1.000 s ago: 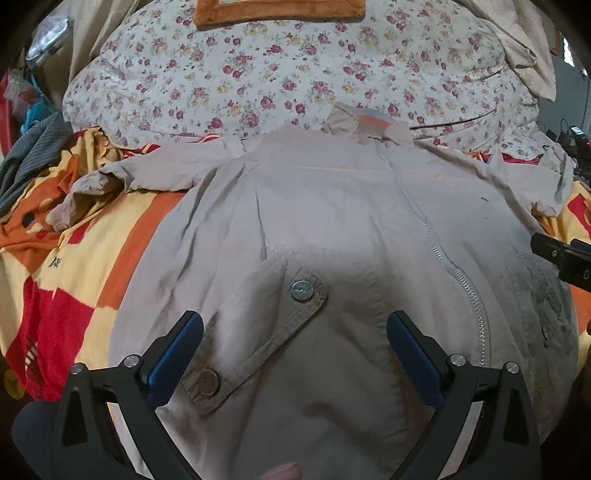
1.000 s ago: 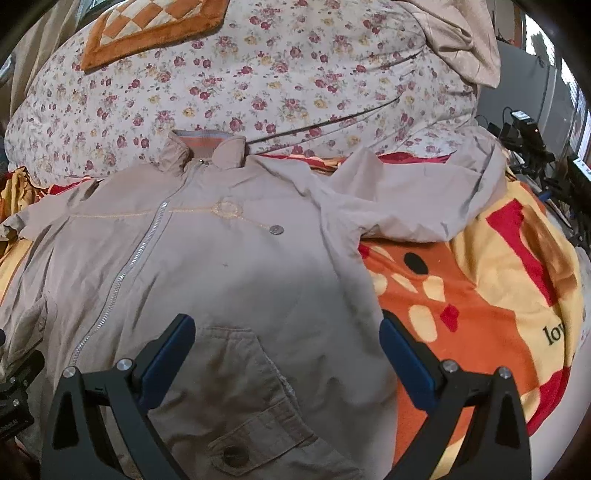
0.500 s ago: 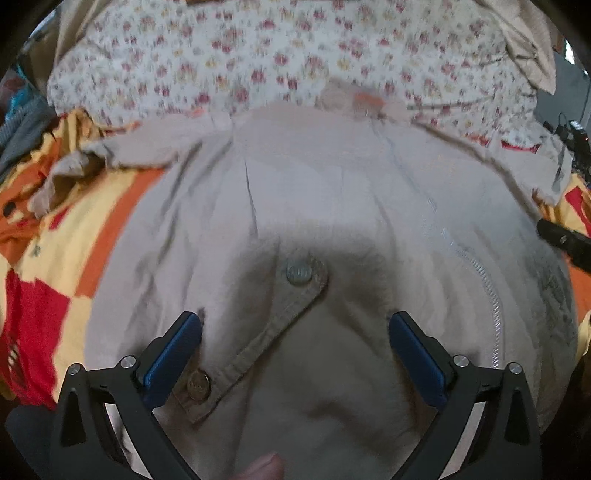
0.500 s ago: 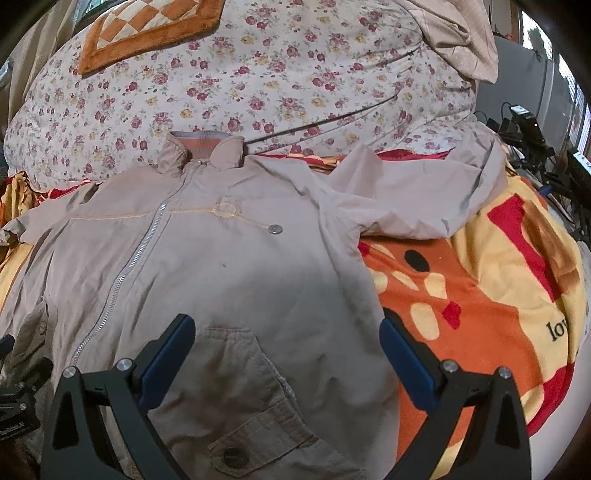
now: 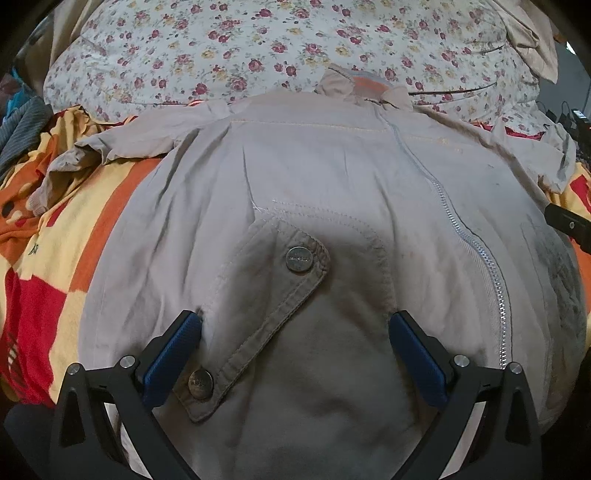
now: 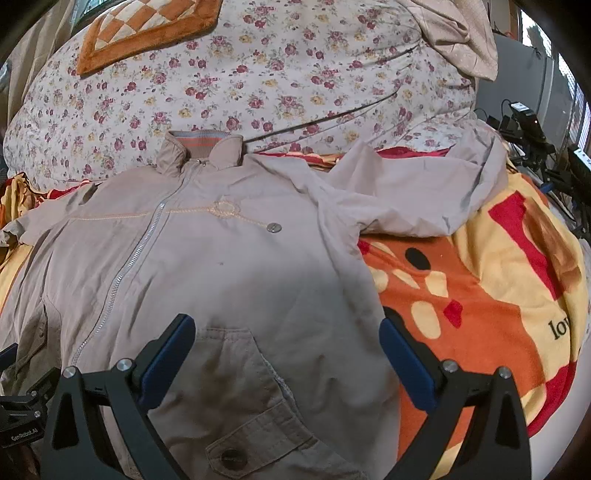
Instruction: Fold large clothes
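Note:
A beige zip-up jacket (image 5: 332, 177) lies front up on the bed, collar at the far side, sleeves spread out; it also shows in the right wrist view (image 6: 229, 266). My left gripper (image 5: 295, 332) is open and empty, low over the jacket's left hip pocket flap (image 5: 266, 295) with its metal snaps. My right gripper (image 6: 286, 339) is open and empty over the jacket's right lower front, near the other pocket (image 6: 255, 432). The right sleeve (image 6: 424, 195) lies out to the right, the left sleeve (image 5: 122, 144) is crumpled at the left.
An orange, yellow and red blanket (image 6: 480, 295) covers the bed under the jacket. A floral quilt (image 6: 258, 74) is piled behind the collar with a checked orange cushion (image 6: 147, 26) on it. Cables and devices (image 6: 532, 136) sit at the far right edge.
My left gripper has moved down and closer to the jacket's left pocket. The right gripper has barely moved. The jacket lies as before.

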Action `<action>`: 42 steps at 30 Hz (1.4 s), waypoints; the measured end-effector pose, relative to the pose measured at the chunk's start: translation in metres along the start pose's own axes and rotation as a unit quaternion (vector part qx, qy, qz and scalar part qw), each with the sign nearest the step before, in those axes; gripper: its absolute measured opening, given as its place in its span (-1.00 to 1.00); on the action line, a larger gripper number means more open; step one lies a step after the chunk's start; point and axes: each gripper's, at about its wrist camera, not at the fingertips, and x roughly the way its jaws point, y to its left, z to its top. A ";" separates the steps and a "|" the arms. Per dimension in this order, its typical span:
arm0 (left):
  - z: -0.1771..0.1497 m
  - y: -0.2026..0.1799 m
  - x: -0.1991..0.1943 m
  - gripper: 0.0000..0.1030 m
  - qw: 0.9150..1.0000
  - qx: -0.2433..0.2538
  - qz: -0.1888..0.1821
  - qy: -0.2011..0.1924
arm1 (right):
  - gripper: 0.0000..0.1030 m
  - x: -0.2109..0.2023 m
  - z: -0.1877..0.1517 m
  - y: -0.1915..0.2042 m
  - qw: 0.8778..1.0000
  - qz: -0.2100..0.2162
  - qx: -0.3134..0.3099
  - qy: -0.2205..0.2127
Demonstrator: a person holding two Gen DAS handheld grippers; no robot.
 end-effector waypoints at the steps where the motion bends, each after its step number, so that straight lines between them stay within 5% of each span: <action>1: 0.000 0.000 0.000 0.83 1.000 0.001 0.001 -0.001 | 0.97 0.000 0.000 0.000 1.000 0.000 0.000 0.000; 7: -0.002 -0.002 -0.001 0.83 1.000 -0.001 0.006 -0.010 | 0.97 -0.004 0.001 0.001 1.000 0.002 0.000 -0.006; 14: -0.002 -0.003 -0.002 0.83 1.000 -0.002 0.008 -0.010 | 1.00 -0.030 0.000 0.000 0.993 0.052 0.033 -0.101; 17: -0.002 -0.003 -0.002 0.83 1.000 0.000 0.009 -0.011 | 0.99 -0.012 0.002 -0.003 0.995 0.078 0.050 -0.042; 21: -0.003 -0.003 -0.001 0.83 1.000 0.001 0.010 -0.016 | 0.99 -0.002 -0.001 -0.006 0.999 0.021 0.041 0.002; 24: -0.003 -0.002 -0.001 0.83 1.000 0.002 0.008 -0.019 | 0.99 0.006 -0.003 -0.006 0.998 0.026 0.048 0.035; 29: -0.003 -0.001 -0.003 0.82 1.000 0.002 0.004 -0.019 | 0.99 0.002 -0.004 -0.010 0.997 0.028 0.057 0.031; 32: 0.002 0.002 -0.017 0.52 0.999 -0.006 -0.020 -0.033 | 0.99 -0.003 -0.002 -0.009 0.998 0.019 0.054 0.012; 35: 0.018 0.013 -0.033 0.51 0.997 -0.023 -0.035 -0.061 | 0.99 -0.007 0.009 -0.007 0.998 0.015 0.055 -0.006; 38: 0.050 0.027 -0.034 0.52 0.997 -0.019 -0.011 -0.072 | 0.99 -0.004 0.034 0.006 0.999 0.024 0.029 -0.008; 42: 0.093 0.036 0.009 0.52 0.999 0.011 0.022 -0.037 | 0.99 0.019 0.068 0.045 0.997 0.068 -0.040 0.026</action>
